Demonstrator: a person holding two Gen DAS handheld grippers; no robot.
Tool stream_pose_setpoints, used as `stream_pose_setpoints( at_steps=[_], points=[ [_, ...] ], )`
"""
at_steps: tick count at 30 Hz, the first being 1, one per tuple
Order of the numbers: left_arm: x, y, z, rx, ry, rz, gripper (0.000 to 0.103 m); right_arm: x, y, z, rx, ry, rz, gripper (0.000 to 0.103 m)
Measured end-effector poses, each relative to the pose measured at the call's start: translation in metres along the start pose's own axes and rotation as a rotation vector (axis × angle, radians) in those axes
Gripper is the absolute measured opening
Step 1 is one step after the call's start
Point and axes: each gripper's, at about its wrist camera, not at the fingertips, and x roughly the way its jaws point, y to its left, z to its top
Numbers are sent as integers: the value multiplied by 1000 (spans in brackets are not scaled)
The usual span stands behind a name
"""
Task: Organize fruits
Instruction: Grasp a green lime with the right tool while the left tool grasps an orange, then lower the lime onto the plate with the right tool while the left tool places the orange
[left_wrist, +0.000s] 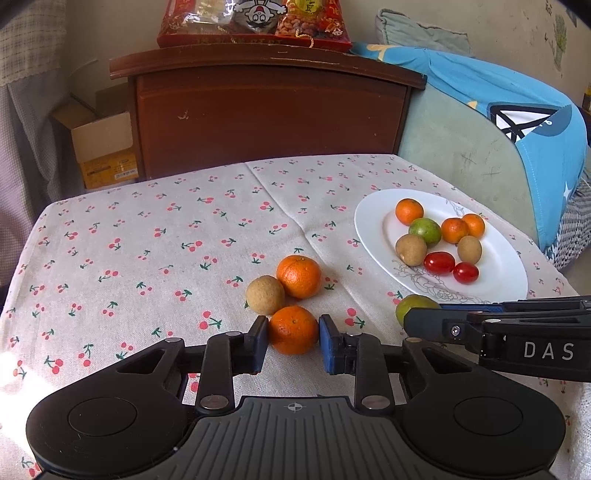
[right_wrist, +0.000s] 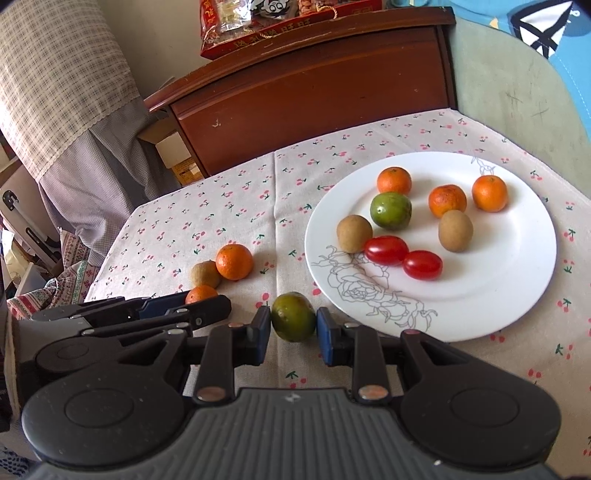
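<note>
My left gripper (left_wrist: 293, 338) is shut on a small orange (left_wrist: 293, 329) that rests on the cherry-print tablecloth. Just beyond it lie a brown longan (left_wrist: 265, 295) and a second orange (left_wrist: 299, 276). My right gripper (right_wrist: 292, 332) is shut on a green fruit (right_wrist: 293, 316) on the cloth, just left of the white plate (right_wrist: 498, 291). The plate holds several fruits: oranges, a green fruit (right_wrist: 390, 209), two longans and two cherry tomatoes (right_wrist: 386, 250). The right gripper shows in the left wrist view (left_wrist: 424, 319), the left gripper in the right wrist view (right_wrist: 207, 306).
A dark wooden cabinet (left_wrist: 269, 110) stands behind the table with a red snack package (left_wrist: 255, 22) on top. A cardboard box (left_wrist: 99, 147) sits on the floor at left. A chair with a blue cover (left_wrist: 517, 122) stands at right.
</note>
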Motion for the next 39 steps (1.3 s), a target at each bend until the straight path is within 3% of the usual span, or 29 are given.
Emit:
stream_pose_setpoints(
  at_steps=[9, 13, 20, 23, 39],
  points=[
    [-27, -8, 19, -41, -73, -86, 26, -33, -11, 18, 4, -66, -16, 27],
    [-28, -25, 28, -24, -82, -165, 26, -54, -29, 31, -46, -81, -76, 27],
    [-11, -73, 34, 57, -71, -248, 27, -68, -74, 47, 11, -93, -141, 27],
    [-2, -90, 35, 69, -58, -269, 27, -64, -88, 49, 83, -103, -143, 27],
    [38, -133, 35, 120, 15, -301, 27, -38, -107, 51, 145, -44, -195, 27]
  ],
)
